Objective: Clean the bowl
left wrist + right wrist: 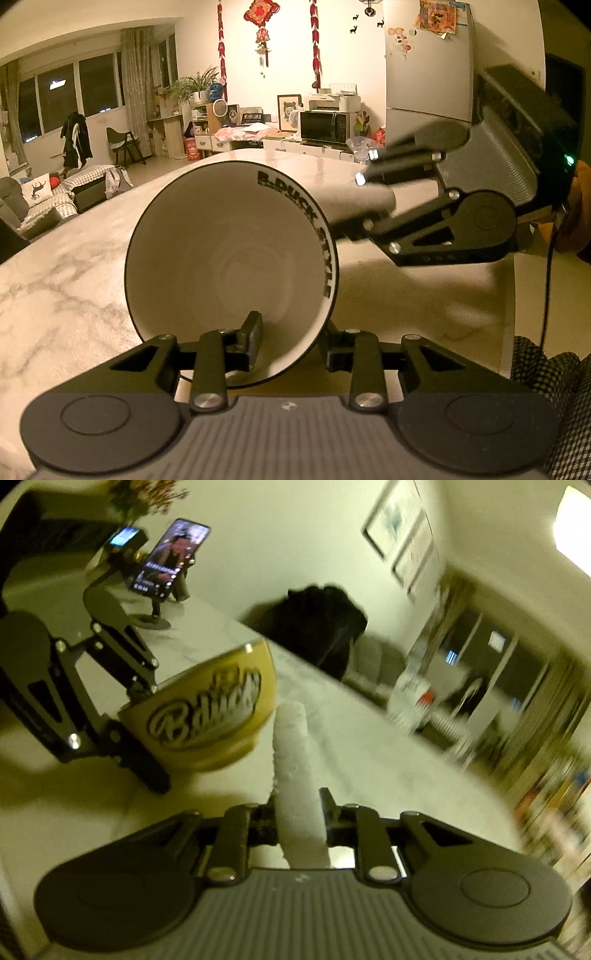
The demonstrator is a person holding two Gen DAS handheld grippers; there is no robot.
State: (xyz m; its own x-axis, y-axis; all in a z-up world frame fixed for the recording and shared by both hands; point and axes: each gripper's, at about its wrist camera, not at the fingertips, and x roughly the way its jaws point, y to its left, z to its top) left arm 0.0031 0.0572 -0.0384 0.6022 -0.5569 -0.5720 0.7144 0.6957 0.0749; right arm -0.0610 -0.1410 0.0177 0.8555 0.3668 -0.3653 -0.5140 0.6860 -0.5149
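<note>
The marble surface (66, 280) is carrying one bowl (229, 258), tipped on its side with its mouth facing the left tool (291, 345), which is gripping its rim. The right tool (299, 808), just beside the bowl, is clamping one white rolled cloth (295, 760) lengthwise. One phone (170, 555) is standing beyond the bowl.
</note>
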